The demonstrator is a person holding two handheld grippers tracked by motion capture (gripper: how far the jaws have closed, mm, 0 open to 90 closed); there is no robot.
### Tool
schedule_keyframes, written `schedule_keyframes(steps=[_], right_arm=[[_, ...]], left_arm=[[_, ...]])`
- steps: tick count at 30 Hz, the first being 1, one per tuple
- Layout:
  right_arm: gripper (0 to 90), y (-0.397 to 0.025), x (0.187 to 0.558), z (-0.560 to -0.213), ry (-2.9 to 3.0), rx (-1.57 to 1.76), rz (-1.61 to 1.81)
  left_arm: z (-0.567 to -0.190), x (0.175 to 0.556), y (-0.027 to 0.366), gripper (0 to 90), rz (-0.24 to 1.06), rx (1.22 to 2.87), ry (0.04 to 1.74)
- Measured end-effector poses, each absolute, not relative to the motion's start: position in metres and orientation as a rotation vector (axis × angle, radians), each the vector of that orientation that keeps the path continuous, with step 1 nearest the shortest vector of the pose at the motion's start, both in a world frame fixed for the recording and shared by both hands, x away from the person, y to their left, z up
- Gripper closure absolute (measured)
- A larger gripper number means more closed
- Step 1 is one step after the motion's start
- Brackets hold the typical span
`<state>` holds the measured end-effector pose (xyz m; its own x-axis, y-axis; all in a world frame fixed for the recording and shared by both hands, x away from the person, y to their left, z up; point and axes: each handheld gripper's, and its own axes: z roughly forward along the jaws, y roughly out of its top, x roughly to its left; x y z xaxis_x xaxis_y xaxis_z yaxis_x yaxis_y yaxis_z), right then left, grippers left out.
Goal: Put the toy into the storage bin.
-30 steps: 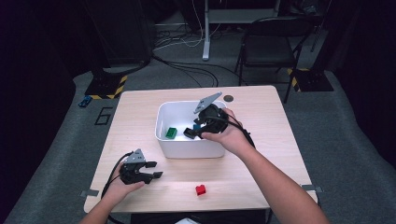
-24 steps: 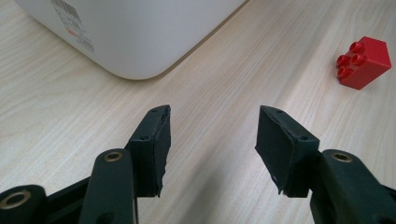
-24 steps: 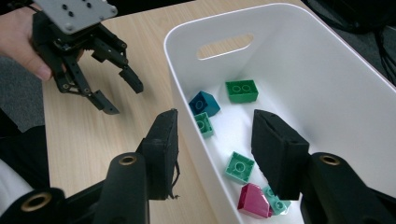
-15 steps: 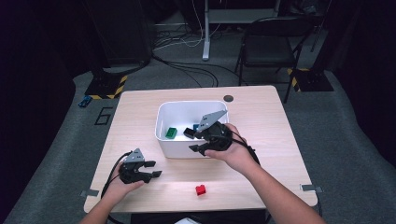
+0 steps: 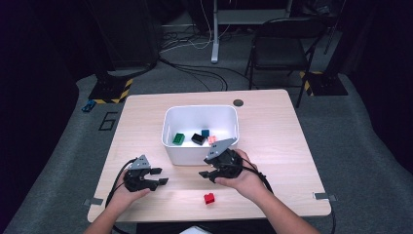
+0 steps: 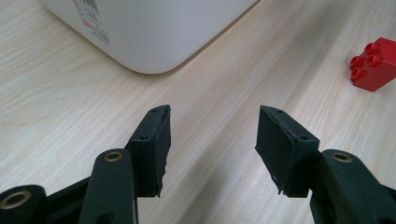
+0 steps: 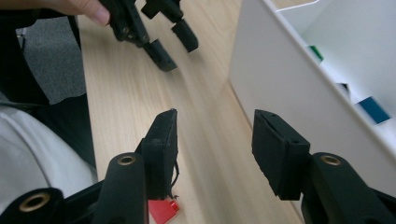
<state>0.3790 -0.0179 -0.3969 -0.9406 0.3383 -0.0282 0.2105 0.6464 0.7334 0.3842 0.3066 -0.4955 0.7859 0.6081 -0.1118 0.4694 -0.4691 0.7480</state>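
Note:
A red brick (image 5: 209, 198) lies near the table's front edge; it also shows as the red brick (image 6: 373, 63) and, low beside my right jaw, the red brick (image 7: 162, 211). My right gripper (image 5: 205, 173) is open and empty, just in front of the white bin (image 5: 187, 155) and a little behind the brick. My left gripper (image 5: 159, 176) rests open and empty at the front left. In their own views the left gripper (image 6: 212, 135) and right gripper (image 7: 215, 135) have nothing between the jaws.
The bin holds a green brick (image 5: 178, 138), a black brick (image 5: 197, 139), a blue brick (image 5: 205, 132) and a pink brick (image 5: 212, 140). The bin wall (image 7: 289, 88) stands close on my right gripper's right. A dark round hole (image 5: 238, 103) sits at the table's back.
My right gripper has come back from over the bin to the table in front of it, lower and nearer the red brick. The left gripper has stayed put.

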Motion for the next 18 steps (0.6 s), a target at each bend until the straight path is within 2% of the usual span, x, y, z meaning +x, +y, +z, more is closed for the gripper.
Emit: schedule_keyframes(steps=[18], right_arm=[[50.0,-0.023,0.360,-0.456,2.763,0.480,1.169]], left_arm=[[-0.499,0.387,0.306,44.8,0.222,2.158,0.811]])
